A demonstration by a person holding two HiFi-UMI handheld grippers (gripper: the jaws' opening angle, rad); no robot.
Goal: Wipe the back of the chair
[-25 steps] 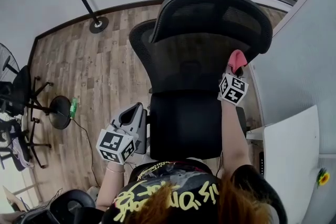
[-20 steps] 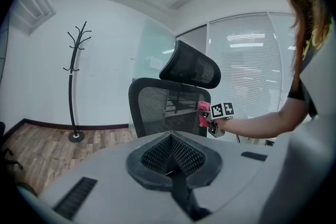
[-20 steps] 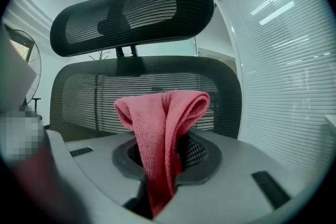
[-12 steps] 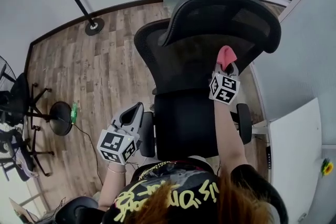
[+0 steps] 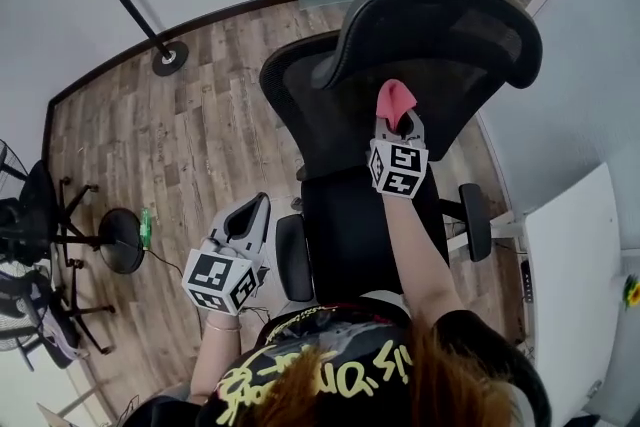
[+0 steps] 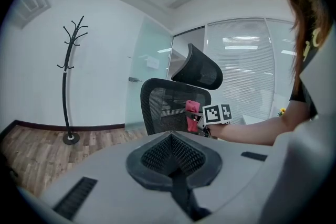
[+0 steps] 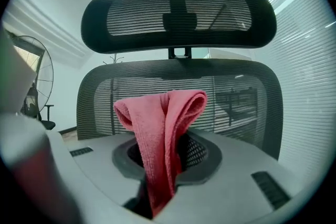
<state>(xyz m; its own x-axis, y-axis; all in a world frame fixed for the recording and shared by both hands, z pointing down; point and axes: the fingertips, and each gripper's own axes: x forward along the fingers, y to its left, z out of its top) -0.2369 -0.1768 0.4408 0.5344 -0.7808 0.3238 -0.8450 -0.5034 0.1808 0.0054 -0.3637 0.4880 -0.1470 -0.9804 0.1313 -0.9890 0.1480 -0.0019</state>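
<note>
1. Judging by how things lie, the wiping step is in hand. The right gripper [image 5: 399, 123] is raised in front of the mesh chair back [image 5: 300, 90], at about centre frame in the head view. It sits below the headrest [image 5: 440, 15], with the pink cloth [image 5: 397, 99] sticking out ahead of it.

2. In the right gripper view the chair back [image 7: 236, 97] fills the middle band of the frame and the headrest [image 7: 178, 16] arches across the top. The cloth looks very near the mesh, but I can't tell whether it is actually touching.

3. The next move, I'd say, calls for pressing the fold of cloth flat against the mesh and sweeping it across and down. Light pressure matters, since the back may give or the chair may swivel.

4. The right gripper's [image 7: 157, 170] jaws are closed nearly all the way, pinching the cloth [image 7: 157, 128] low down. A folded loop of it stands up above them.

5. The left gripper [image 5: 252, 213] hangs at lower left of the head view, beside the seat and well apart from the chair back. In its own view its [image 6: 172, 155] jaws are pressed together with nothing between them; it touches nothing.
</note>
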